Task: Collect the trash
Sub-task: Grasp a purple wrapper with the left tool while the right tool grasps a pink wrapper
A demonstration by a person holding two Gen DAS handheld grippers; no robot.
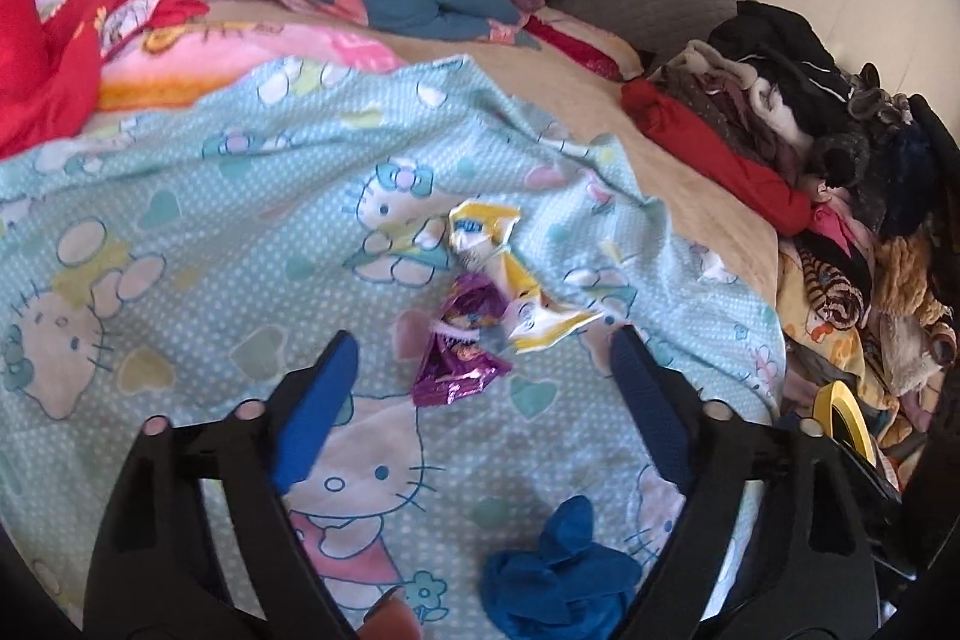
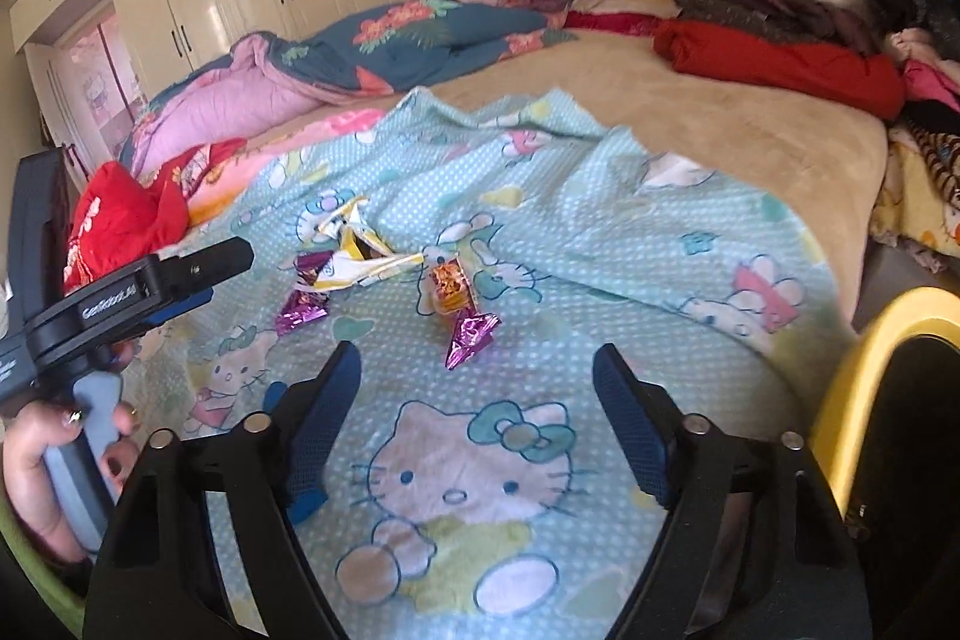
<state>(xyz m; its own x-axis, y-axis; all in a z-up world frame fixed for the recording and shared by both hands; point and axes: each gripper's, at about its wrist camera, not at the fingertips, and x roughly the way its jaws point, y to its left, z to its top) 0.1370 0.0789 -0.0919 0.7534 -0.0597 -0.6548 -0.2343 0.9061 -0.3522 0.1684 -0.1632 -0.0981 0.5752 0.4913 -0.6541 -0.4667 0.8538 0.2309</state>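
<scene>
Nothing collected yet, by the look of it. Left claw (image 1: 483, 349) spread wide and empty, purple wrapper (image 1: 459, 352) right between its tips, yellow wrapper (image 1: 510, 274) just beyond. Right claw (image 2: 477, 361) wide too, another purple wrapper (image 2: 471, 337) just ahead, orange wrapper (image 2: 449, 287) past it. All four lie on the bed (image 2: 720, 142).

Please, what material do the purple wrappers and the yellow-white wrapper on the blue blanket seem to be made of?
The purple wrappers look like metallised foil or plastic film: glossy, with sharp creases and bright glints. The yellow-white wrapper seems to be printed plastic film or coated paper: smooth, slightly shiny, crumpled and torn open; the look leaves this open. The blanket under them looks like soft matte printed fabric.
</scene>
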